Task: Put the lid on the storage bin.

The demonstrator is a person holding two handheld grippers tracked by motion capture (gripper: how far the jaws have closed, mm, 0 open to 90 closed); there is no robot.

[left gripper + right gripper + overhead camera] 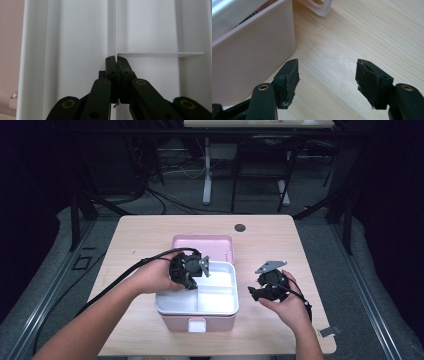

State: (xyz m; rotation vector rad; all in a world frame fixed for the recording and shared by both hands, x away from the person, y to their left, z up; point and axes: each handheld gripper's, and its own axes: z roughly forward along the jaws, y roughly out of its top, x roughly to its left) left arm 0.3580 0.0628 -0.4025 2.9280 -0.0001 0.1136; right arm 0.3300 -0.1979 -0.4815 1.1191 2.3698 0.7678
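Right gripper (252,292), jaws apart and empty, waits low over the table (280,245) just beside the pink box (197,322). Left gripper (192,282), pointing down into the white tray (220,307) seated in the box, is clenched on the tray's divider (115,27), probably to lift the tray out. The lid (202,242) lies behind.

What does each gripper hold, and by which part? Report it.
The left gripper is shut on the white plastic compartment tray, pinching its thin divider wall. The right gripper is open, holding nothing.
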